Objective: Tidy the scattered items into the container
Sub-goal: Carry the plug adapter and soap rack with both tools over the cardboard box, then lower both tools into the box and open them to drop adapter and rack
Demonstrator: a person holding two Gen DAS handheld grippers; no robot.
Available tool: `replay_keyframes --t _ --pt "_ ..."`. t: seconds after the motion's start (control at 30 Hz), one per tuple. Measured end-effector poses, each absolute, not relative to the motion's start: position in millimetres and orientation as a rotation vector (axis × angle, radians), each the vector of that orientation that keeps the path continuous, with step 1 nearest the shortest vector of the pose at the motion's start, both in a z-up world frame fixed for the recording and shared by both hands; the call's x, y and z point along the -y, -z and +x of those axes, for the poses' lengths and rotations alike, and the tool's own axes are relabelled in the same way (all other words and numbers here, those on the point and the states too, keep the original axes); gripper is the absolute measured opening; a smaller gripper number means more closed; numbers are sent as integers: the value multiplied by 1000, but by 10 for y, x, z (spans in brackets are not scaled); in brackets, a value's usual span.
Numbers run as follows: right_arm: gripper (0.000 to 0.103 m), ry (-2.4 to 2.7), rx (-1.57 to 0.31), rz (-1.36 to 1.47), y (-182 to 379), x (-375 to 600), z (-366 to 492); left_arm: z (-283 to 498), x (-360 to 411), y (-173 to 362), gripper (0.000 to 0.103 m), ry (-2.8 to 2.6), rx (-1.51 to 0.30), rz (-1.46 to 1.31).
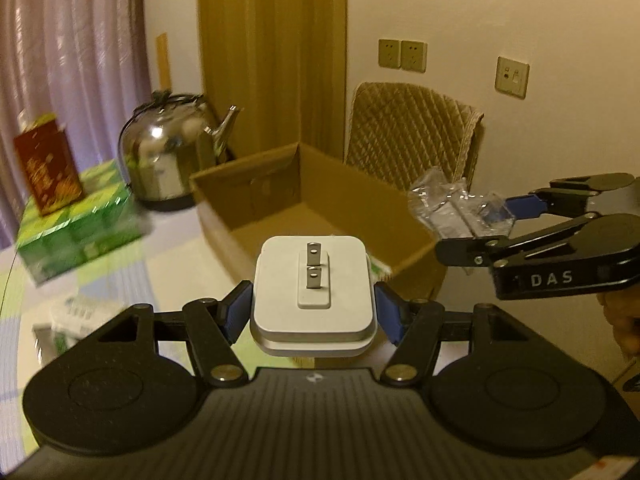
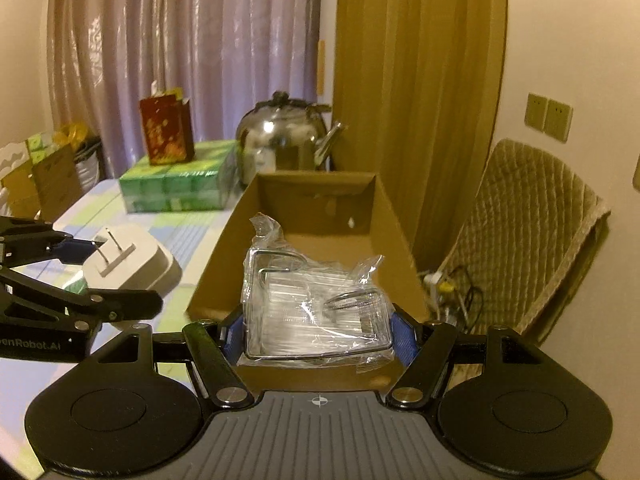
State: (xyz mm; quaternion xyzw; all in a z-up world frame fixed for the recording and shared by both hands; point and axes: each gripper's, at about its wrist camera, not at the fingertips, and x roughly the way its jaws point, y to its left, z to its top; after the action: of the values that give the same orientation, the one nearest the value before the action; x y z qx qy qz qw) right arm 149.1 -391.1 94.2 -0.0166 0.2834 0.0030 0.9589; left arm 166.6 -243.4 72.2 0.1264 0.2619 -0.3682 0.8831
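Left wrist camera looks forward along its gripper [image 1: 314, 304], close over the table [image 1: 120, 280]. Right wrist camera looks likewise from beside it. Both face the box [image 1: 304, 196], kettle [image 2: 286, 140] and curtain [image 2: 180, 60].

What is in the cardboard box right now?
Seemingly nothing: the cardboard box shows bare floor; near end hidden. The charger and plastic packet are held above.

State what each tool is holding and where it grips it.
Left tool clamps the white plug adapter by its two opposite side faces, prongs forward. Right tool clamps the plastic-wrapped packet by its side edges.
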Motion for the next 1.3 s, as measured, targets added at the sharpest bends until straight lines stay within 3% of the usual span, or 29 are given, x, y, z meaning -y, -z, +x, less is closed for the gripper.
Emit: replay_keyframes --t 0.5,1.3 --pt "67 19 -628 -95 -701 4218 2409 2429 3086 -565 60 827 -533 348" --pt "67 33 -683 -73 -379 4370 2647 2731 3390 -19 60 887 -629 495"
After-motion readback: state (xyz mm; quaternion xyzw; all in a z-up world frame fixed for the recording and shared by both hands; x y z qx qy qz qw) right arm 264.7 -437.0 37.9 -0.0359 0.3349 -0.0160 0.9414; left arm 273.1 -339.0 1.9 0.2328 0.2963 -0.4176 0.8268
